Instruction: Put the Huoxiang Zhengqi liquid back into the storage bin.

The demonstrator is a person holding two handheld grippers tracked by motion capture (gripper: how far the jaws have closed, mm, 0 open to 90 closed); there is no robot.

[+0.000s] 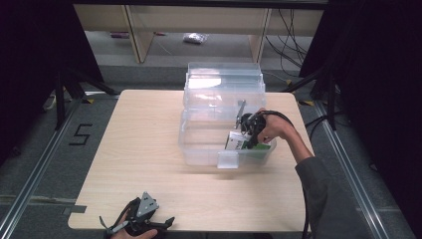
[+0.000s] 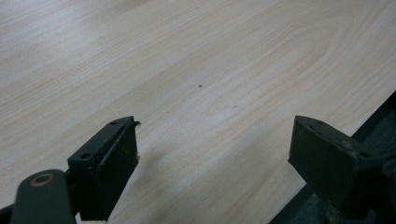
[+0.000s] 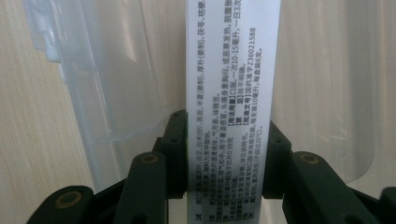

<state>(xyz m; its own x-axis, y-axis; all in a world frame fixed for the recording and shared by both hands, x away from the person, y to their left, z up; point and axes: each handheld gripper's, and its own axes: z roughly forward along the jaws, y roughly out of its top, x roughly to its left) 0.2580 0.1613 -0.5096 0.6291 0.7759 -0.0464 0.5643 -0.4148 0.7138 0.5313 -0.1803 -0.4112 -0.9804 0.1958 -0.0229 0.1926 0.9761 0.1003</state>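
A clear plastic storage box [image 1: 201,149] stands on the wooden table [image 1: 144,149], its lid tilted up behind it. My right gripper [image 1: 247,130] reaches into the box's right end and is shut on a white and green carton [image 1: 238,141]. In the right gripper view both black jaws press the sides of the carton [image 3: 232,84], whose white face carries small printed text. My left gripper [image 1: 137,224] rests at the table's near edge. In the left gripper view its jaws stand wide apart, the gripper [image 2: 214,144] open over bare wood.
The box's clear lid [image 1: 224,82] rises at the far side of the table. A latch tab [image 1: 228,159] hangs on the box's front wall. Black tripod legs [image 1: 69,84] stand left of the table, and cables [image 1: 291,35] lie on the floor beyond.
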